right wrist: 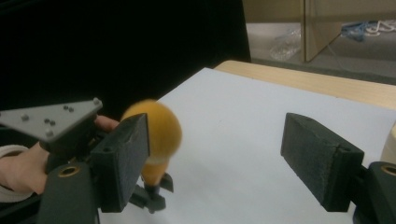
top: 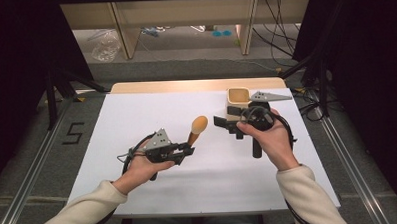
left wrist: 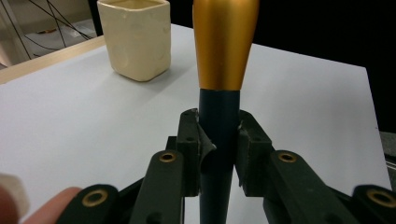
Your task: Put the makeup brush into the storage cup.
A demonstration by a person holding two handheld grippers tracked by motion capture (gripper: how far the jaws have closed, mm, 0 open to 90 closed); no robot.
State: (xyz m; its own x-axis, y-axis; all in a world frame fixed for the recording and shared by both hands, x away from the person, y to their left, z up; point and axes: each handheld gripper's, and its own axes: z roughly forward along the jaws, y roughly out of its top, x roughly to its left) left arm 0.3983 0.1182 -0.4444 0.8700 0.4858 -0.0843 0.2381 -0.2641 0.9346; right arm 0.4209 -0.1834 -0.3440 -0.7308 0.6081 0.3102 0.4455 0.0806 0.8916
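Orange-headed tool (left wrist: 224,46) stands clenched by its dark stem in left gripper (left wrist: 219,140) jaws; right gripper (right wrist: 233,158) jaws released

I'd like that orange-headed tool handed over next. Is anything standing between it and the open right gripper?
Nothing visible does. The left gripper is shut on the dark handle of the orange-headed tool. Bare white table lies between it and the right gripper, whose jaws stand open and empty. The cream cup stands behind, off that line.

The worktop (top: 136,119) lies bare at left and near; the cream cup (top: 238,96) blocks the far right, the upright orange-topped tool (top: 197,128) the middle.
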